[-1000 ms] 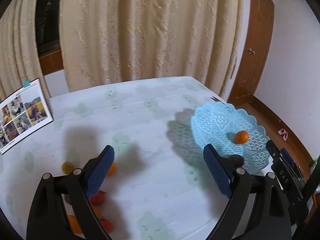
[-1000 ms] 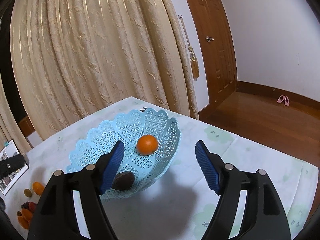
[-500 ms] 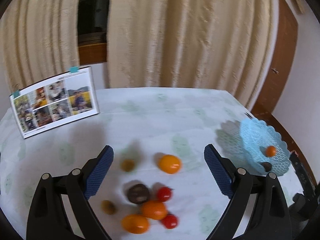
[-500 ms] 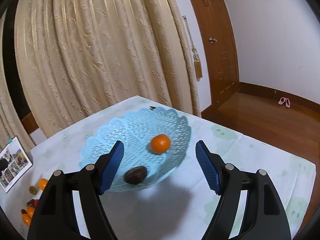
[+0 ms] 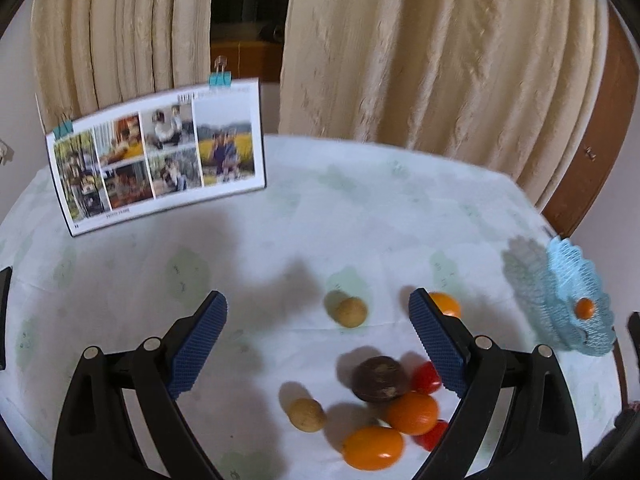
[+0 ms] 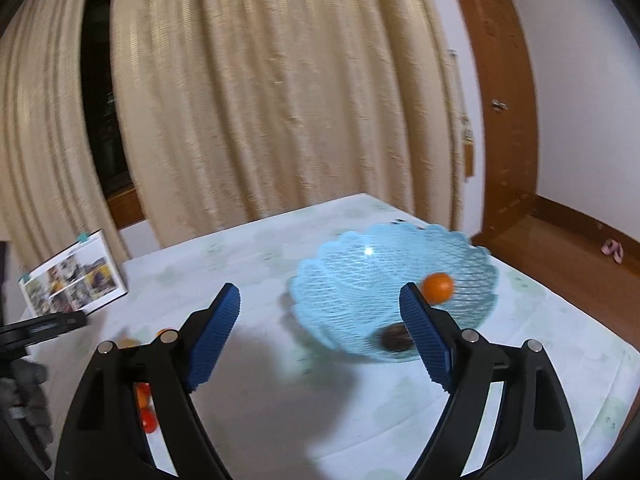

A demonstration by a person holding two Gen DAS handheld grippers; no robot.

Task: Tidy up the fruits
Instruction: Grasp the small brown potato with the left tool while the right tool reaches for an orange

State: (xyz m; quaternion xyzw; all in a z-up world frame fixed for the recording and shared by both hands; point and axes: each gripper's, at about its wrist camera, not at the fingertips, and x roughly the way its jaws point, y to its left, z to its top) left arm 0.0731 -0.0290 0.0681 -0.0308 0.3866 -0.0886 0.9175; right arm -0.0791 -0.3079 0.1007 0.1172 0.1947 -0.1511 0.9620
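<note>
Noted, largest first: cream curtains hanging behind a table under a pale cloth with faint green motifs; a wooden door at the right of the room. Standing upright near the table's far left edge, a photo collage board held by teal clips. Toward the right end of the table, a light blue lattice basket, containing one orange fruit against its far inner wall and one dark brown fruit lower down, partly hidden behind the right gripper's finger. Left gripper poised above the loose fruit, jaws spread wide, nothing between the blue pads. Right gripper hanging above the cloth just in front of the basket, jaws likewise wide apart, holding nothing. Loose fruit grouped on the cloth well apart from the basket: a dark brown round fruit touching an orange one, a second orange oval just below, two small red tomatoes at the right of the cluster, partly behind the left gripper's right finger. Slightly apart, a tan fruit to the left, another tan fruit farther back, and an orange fruit partly behind the finger pad. Right wrist view motion-blurred; finer detail not legible.
</note>
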